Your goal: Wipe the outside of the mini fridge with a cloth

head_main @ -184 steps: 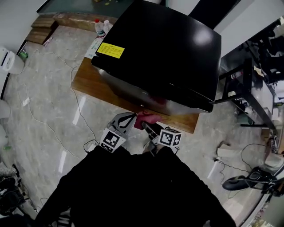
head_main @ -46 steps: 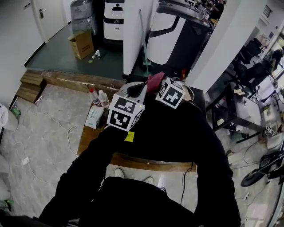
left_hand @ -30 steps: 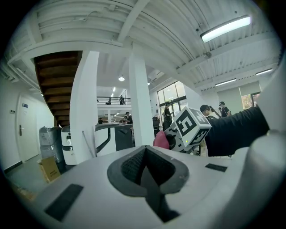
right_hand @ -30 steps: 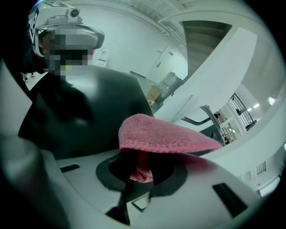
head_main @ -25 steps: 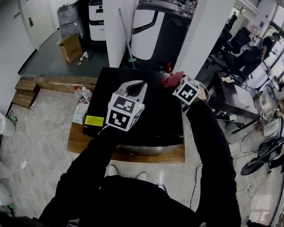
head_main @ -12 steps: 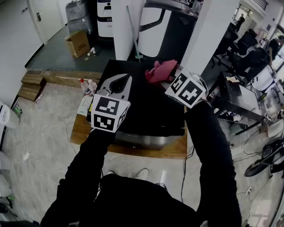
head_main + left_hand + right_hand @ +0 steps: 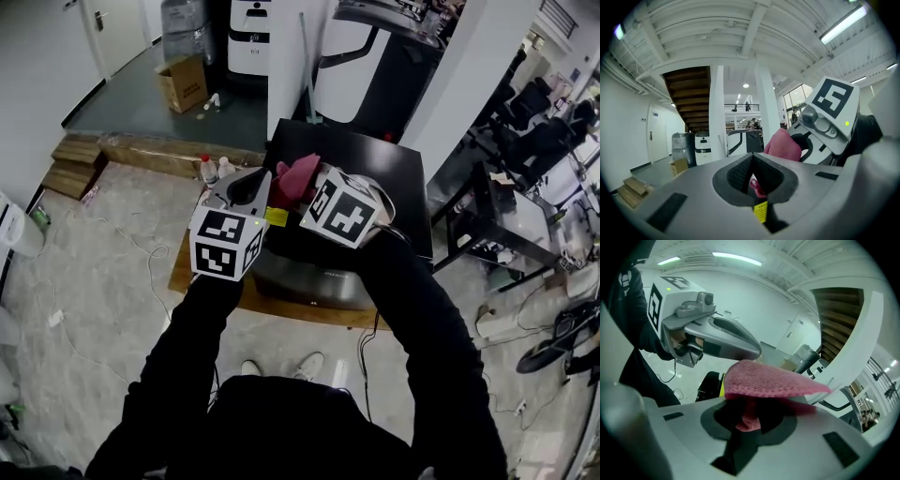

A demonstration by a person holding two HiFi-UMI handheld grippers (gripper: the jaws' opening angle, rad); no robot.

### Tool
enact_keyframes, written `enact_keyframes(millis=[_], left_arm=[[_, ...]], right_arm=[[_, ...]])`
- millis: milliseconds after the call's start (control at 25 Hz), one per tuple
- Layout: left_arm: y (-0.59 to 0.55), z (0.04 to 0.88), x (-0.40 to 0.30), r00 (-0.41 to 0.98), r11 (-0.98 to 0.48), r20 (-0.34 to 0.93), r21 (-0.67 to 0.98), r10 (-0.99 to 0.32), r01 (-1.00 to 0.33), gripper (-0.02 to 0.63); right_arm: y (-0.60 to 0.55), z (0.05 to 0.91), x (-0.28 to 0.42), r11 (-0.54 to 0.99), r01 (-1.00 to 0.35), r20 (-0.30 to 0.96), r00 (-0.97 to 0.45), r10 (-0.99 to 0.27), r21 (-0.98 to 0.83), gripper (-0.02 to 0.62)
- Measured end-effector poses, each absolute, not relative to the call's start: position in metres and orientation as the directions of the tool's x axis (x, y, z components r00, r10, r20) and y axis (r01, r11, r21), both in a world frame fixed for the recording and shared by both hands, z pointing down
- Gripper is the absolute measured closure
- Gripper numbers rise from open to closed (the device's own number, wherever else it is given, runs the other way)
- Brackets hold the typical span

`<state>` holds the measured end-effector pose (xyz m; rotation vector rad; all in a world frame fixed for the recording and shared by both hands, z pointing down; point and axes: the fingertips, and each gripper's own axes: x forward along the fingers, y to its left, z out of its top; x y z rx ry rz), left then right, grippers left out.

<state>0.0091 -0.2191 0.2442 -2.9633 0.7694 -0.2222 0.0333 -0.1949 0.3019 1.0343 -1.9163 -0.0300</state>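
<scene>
1. Pink cloth (image 7: 773, 380), nubbly like towelling, is pinched by one fold between the closed jaws of the right hand-held gripper (image 7: 749, 403). The rest of it spreads out as a flat flap above the jaw tips.
2. The left hand-held gripper (image 7: 251, 180) is just beside the right one. Its jaw tips are pressed together with nothing clamped between them, and they point close to the cloth's left edge.
3. Each hand-held gripper carries a cube printed with black-and-white square markers.
4. Below both of them stands the mini fridge (image 7: 380, 173), which has a glossy black top and a dull steel-grey front face. In the head view the cloth lies over its near left corner. The views do not show whether the cloth touches the top.
5. A small yellow label (image 7: 275, 217) sits on the black top at that corner. Its print is too small to read.
6. The mini fridge rests on a low wooden worktop (image 7: 300, 314) set on a pale stone-patterned floor (image 7: 103, 244).
7. Two small bottles (image 7: 217, 168), one with a red cap, stand at the left of the mini fridge, just beyond the left hand-held gripper
</scene>
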Motion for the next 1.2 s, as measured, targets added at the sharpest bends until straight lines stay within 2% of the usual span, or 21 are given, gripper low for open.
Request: enact_keyframes(millis=[200,520,840,1200], left_arm=[[-0.219,0.271,-0.02,0.887,-0.9,0.151,-0.072,-0.436,-0.43,0.603],[-0.199,0.281,-0.016,0.931,-0.942,0.151,-0.012,-0.333,-0.335,0.603],[-0.151,0.273,0.026,0.952,-0.963,0.15,0.007,-0.266,-0.27,0.603],[-0.086,0.272,0.107,0.966,-0.979,0.16,-0.019,-0.205,-0.204,0.603]], right_arm=[[-0.206,0.338,0.007,0.623,-0.678,0.756,-0.151,-0.637,0.39,0.511],[-0.203,0.349,0.014,0.548,-0.706,0.751,-0.034,-0.659,0.449,0.511],[-0.16,0.349,0.072,0.52,-0.724,0.766,0.016,-0.643,0.452,0.511],[-0.089,0.349,0.16,0.473,-0.755,0.767,0.062,-0.639,0.455,0.511]])
